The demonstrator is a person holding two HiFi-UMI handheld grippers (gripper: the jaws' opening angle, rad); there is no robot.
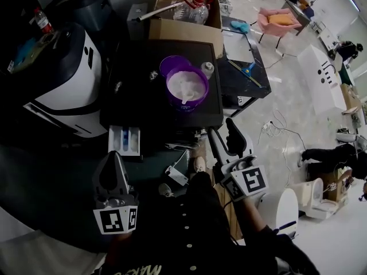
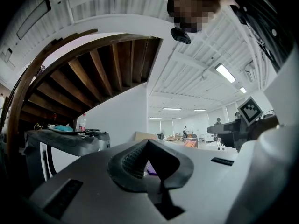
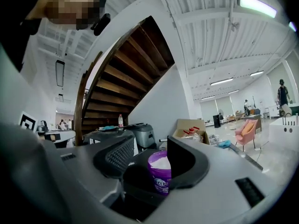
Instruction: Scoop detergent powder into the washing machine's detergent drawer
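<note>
Beyond wide right hand-held gripper point(image 1: 222, 130) stands detergent tub point(image 1: 186, 88); left hand-held gripper point(image 1: 113, 160) closed.

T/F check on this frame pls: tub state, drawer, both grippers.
1. The purple tub is open, with white powder showing. True.
2. The right gripper is shut on a scoop. False: its fingers stand apart with nothing held; the tub only shows beyond them.
3. The detergent drawer is pulled out. True.
4. The left gripper is wide open over the tub. False: its fingers are together and empty, and it is held near the drawer, short of the tub.
</note>
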